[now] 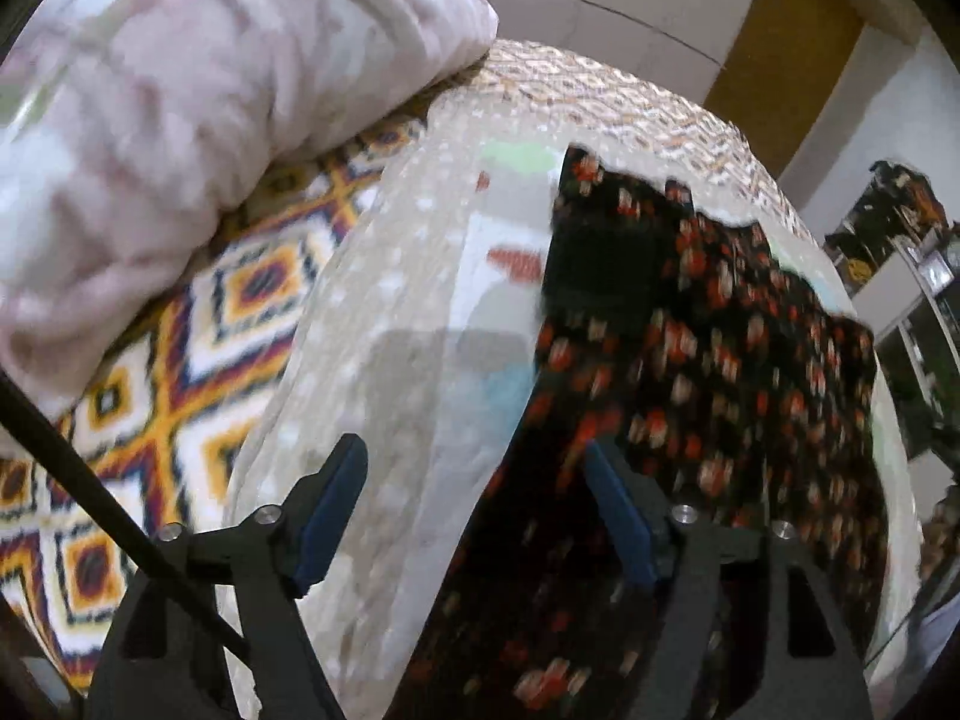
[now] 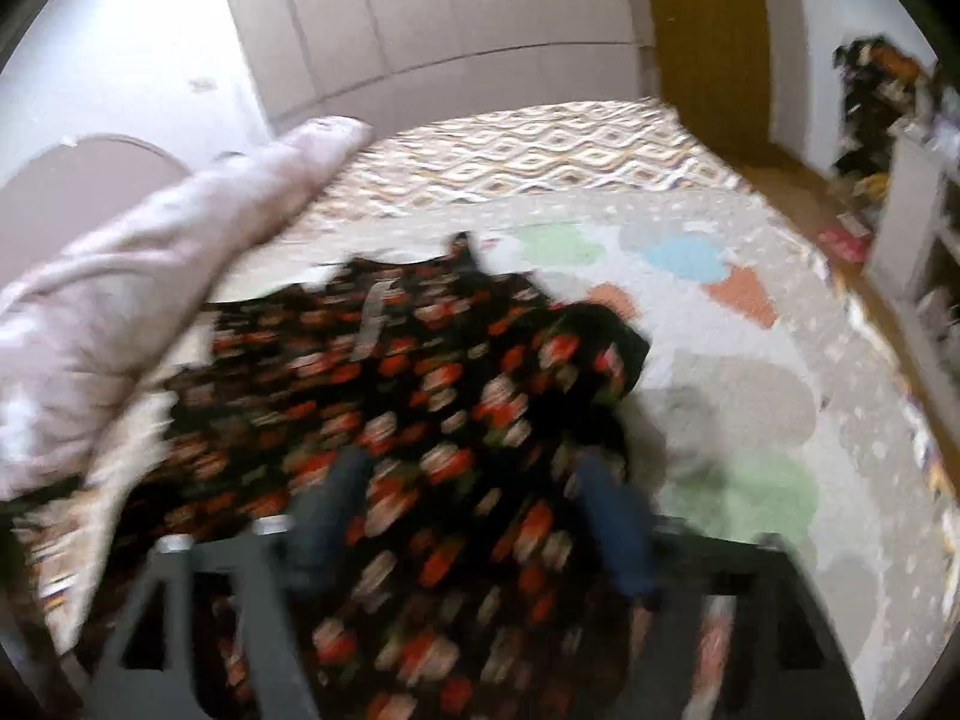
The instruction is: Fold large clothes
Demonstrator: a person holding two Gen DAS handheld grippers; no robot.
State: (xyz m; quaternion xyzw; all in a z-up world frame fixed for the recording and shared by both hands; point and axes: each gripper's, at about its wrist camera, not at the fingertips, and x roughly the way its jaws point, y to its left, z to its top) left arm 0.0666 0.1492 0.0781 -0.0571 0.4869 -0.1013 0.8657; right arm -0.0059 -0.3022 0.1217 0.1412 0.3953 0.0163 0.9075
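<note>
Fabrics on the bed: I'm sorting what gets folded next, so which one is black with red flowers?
The garment spread flat on the pale dotted cover. The pink blanket is bunched at the left, and the diamond-patterned spread lies underneath, farther back.

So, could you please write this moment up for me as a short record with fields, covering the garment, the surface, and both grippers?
garment: black fabric with an orange-red floral print, lying spread and rumpled
surface: pale quilted spread with pastel patches on a bed
beside it: bulky pale pink quilt over a geometric orange, white and navy blanket
left gripper: jaws open, nothing pinched, over the garment's edge
right gripper: jaws open above the garment, image blurred
</note>
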